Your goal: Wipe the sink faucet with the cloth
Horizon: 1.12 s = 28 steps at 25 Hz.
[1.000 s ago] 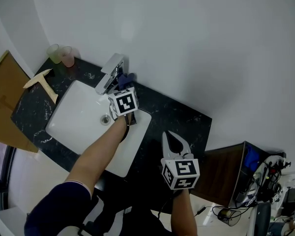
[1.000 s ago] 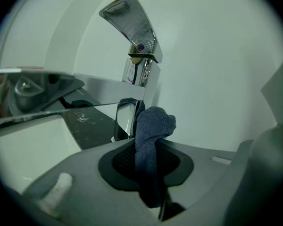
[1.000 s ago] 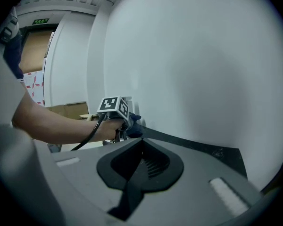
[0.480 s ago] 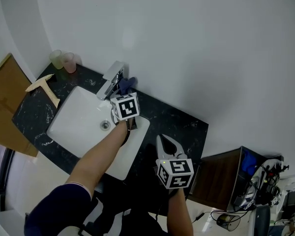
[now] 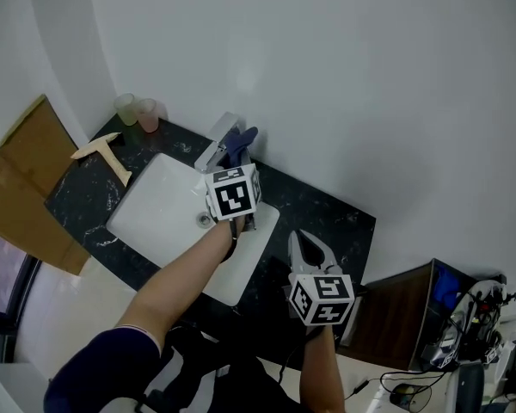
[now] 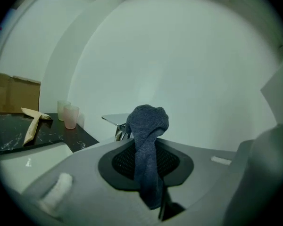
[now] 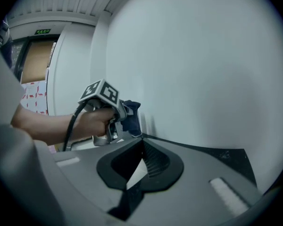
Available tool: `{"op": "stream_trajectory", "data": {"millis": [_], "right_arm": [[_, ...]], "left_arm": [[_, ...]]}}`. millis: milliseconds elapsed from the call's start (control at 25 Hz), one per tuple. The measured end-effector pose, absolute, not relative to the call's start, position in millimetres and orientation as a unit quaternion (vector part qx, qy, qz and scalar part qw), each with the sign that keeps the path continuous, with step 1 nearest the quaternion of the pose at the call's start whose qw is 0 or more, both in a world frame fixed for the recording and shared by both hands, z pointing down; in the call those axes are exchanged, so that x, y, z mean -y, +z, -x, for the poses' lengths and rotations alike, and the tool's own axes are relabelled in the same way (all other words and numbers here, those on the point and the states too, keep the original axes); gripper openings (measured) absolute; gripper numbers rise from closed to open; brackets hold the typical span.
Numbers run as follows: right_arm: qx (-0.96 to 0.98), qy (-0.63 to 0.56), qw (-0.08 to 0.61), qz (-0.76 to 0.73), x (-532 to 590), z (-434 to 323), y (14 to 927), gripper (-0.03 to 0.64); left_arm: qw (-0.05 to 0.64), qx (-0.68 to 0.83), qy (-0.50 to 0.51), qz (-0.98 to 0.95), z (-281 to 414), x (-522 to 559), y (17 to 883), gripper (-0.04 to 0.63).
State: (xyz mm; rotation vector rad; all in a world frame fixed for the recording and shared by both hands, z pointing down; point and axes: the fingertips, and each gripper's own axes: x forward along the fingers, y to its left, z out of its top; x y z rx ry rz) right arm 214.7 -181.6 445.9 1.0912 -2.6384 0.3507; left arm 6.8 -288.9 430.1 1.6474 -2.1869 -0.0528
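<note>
– Cloth [image 6: 147, 145] first: who has it?
– The left gripper [image 5: 238, 157]. Its fingers are clamped on the dark blue fabric, and a bunched end sticks out past the tips.
– Is it on the faucet [image 5: 215, 151]?
– It is just beside the chrome body. No view lets me tell whether the fabric actually presses on the metal.
– So which step is this?
– I'd judge it to be the wiping itself, or the approach for a stroke along the faucet's side.
– And the other hand?
– The right gripper [image 5: 306, 246] hangs over the dark marble bench [image 5: 322, 209], well apart from the faucet. Its fingers are slightly parted with nothing between them.
– Next move?
– Probably to press the bunched end onto the chrome and drag it along the body and spout above the white sink [image 5: 155, 213]. The grip should be firm so the fabric doesn't slip out. The two cups [image 5: 146, 115] at the bench's far corner stand well clear of that path.
</note>
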Motion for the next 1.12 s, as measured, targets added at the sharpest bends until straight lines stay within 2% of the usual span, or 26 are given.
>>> {"op": "stream_trajectory", "data": {"millis": [360, 720, 1120], "right_arm": [[0.906, 0.079, 0.101, -0.404, 172.4, -174.4, 418.6, 0.006], [0.898, 0.045, 0.05, -0.435, 136.7, -90.7, 390.3, 0.005], [0.883, 0.027, 0.057, -0.465, 92.0, -23.0, 376.4, 0.005]], "left_arm": [[0.174, 0.691, 0.038, -0.701, -3.9, 212.9, 425.9, 0.069], [0.162, 0.576, 0.028, -0.8, 26.1, 137.2, 412.2, 0.071], [0.143, 0.484, 0.039, -0.862, 65.6, 77.8, 402.8, 0.071]]}}
